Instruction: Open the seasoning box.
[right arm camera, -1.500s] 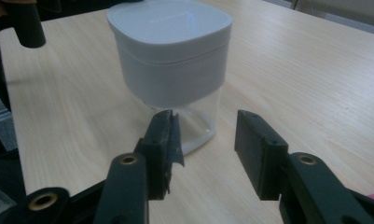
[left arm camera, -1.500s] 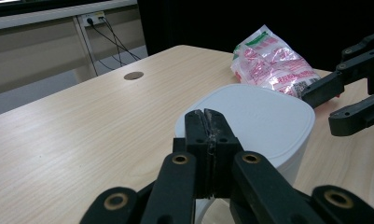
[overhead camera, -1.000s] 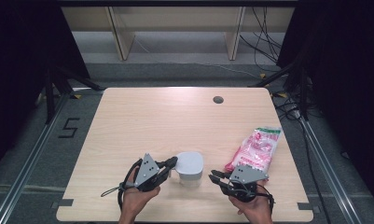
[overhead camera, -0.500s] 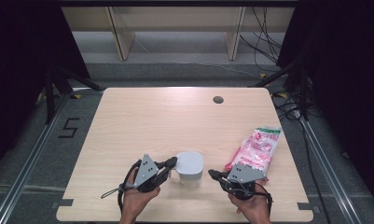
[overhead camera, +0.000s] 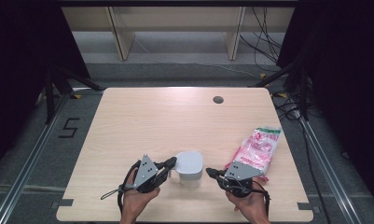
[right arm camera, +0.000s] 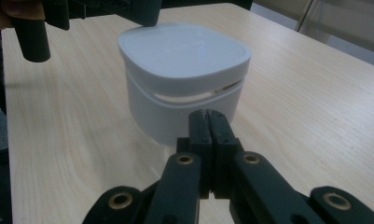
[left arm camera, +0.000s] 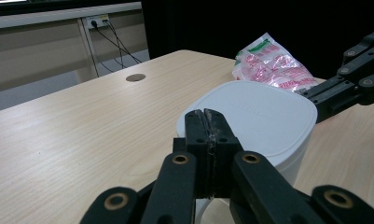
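A white lidded container [overhead camera: 189, 167] stands near the table's front edge, between my two grippers. My left gripper [overhead camera: 173, 162] is shut and empty, and its tips rest against the lid's rim; in the left gripper view the closed jaws [left arm camera: 207, 114] meet the lid [left arm camera: 264, 116]. My right gripper [overhead camera: 209, 172] is shut on nothing and points at the container's right side from a short way off. In the right gripper view its jaws [right arm camera: 209, 114] stop just short of the container's wall [right arm camera: 184, 93]. A pink snack bag [overhead camera: 258, 148] lies to the right.
The light wooden table [overhead camera: 175, 116] has a round cable hole [overhead camera: 218, 99] near its far edge. Metal rails run along the floor on both sides. Shelving legs and cables lie beyond the far edge.
My right gripper has shifted slightly left toward the container. The container, the bag and my left gripper have stayed where they were.
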### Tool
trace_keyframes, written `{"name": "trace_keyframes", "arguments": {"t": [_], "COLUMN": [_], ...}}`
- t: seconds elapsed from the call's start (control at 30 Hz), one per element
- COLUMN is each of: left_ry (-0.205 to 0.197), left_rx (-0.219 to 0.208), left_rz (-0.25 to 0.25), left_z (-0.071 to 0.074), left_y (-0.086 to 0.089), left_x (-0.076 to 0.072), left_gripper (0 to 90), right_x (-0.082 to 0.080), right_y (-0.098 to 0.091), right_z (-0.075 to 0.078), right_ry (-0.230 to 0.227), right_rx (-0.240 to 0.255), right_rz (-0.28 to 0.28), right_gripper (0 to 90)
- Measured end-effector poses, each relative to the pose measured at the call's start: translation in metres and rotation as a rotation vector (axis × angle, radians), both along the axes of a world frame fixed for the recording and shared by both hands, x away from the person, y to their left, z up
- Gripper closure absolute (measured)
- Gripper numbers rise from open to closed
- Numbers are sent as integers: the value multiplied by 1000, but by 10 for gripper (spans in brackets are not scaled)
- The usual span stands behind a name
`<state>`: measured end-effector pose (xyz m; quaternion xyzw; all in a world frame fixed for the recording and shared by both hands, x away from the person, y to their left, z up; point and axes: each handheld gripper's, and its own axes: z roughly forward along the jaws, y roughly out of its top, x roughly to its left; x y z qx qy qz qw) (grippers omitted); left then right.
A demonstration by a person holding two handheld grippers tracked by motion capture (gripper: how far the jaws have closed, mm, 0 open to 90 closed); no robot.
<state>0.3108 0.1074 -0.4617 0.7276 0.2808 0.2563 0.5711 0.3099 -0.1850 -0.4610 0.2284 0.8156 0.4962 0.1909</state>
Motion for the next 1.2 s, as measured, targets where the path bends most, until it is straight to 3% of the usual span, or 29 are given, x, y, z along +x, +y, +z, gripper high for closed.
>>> {"name": "trace_keyframes", "arguments": {"t": [0.07,0.23,0.47,0.57,0.8,0.93,1.0,1.07,1.2], "left_ry": [0,1,3,0,1,-1,-25,-31,-13], "left_rx": [-4,-6,-10,-11,-21,-31,-18,-33,-8], "left_rz": [-5,-2,-1,0,8,11,13,25,11], "left_z": [0,0,-1,-1,-2,-1,1,2,0], "left_y": [0,0,0,1,1,3,6,10,19], "left_x": [1,0,0,1,1,-1,-4,-11,-21], "left_gripper": [885,884,884,884,865,802,783,746,634], "right_x": [1,1,1,0,-1,-1,-1,-1,0], "right_y": [1,5,9,11,13,15,16,18,24], "right_z": [1,1,3,4,9,12,14,15,18], "right_ry": [-15,9,5,-17,-28,-32,-29,-29,-45], "right_rx": [-18,-15,-23,-34,-11,-14,-3,8,14], "right_rz": [15,9,22,40,31,28,26,23,29], "right_gripper": [900,900,900,900,900,900,900,900,900]}}
